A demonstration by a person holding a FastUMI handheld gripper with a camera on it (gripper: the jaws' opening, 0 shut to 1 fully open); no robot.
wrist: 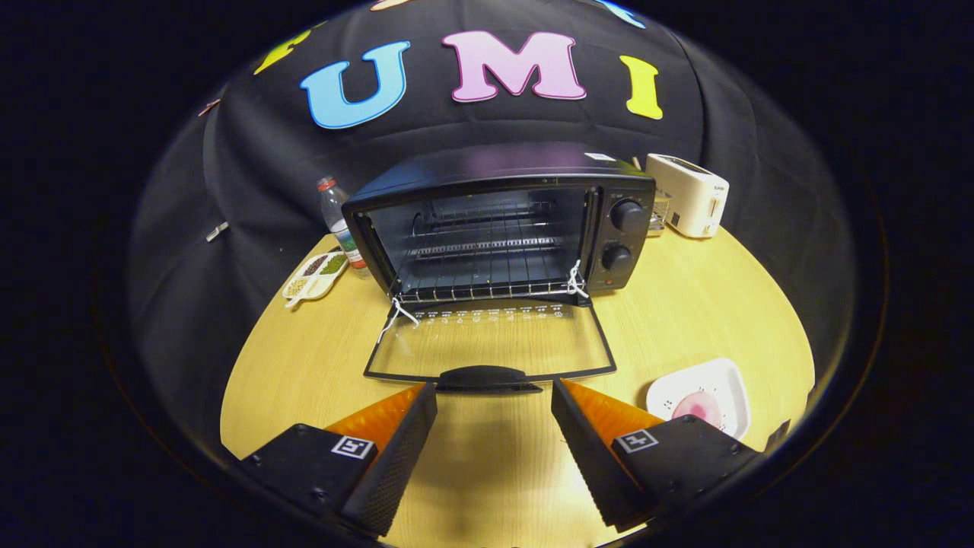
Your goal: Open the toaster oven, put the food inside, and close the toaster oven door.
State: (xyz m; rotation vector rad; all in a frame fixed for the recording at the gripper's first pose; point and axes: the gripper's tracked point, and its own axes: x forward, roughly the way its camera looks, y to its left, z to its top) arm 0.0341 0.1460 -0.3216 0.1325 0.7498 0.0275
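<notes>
In the gripper view, the gripper (pixel 493 396) hangs over the pale wooden round worktop (pixel 685 304) with its two black, orange-backed fingers (pixel 396 449) spread wide apart and nothing held between them. Just ahead of the fingertips lies the black handle (pixel 489 377) of the glass oven door (pixel 491 342), which is swung fully down and lies flat over the worktop. Beyond the door stands the black toaster oven (pixel 502 221), its cavity open, with a wire rack (pixel 487 285) at the front edge and two round knobs (pixel 628 216) on its right panel. White string is tied at both door hinges. The food, a pink round piece (pixel 698 407), rests on a white square plate (pixel 704 396) just beside the right finger, well apart from the oven. Left of the oven are a clear plastic bottle with a red cap (pixel 338 224) and a small white divided dish of grains (pixel 314 275). A white pop-up toaster (pixel 689 194) sits to the oven's right.
</notes>
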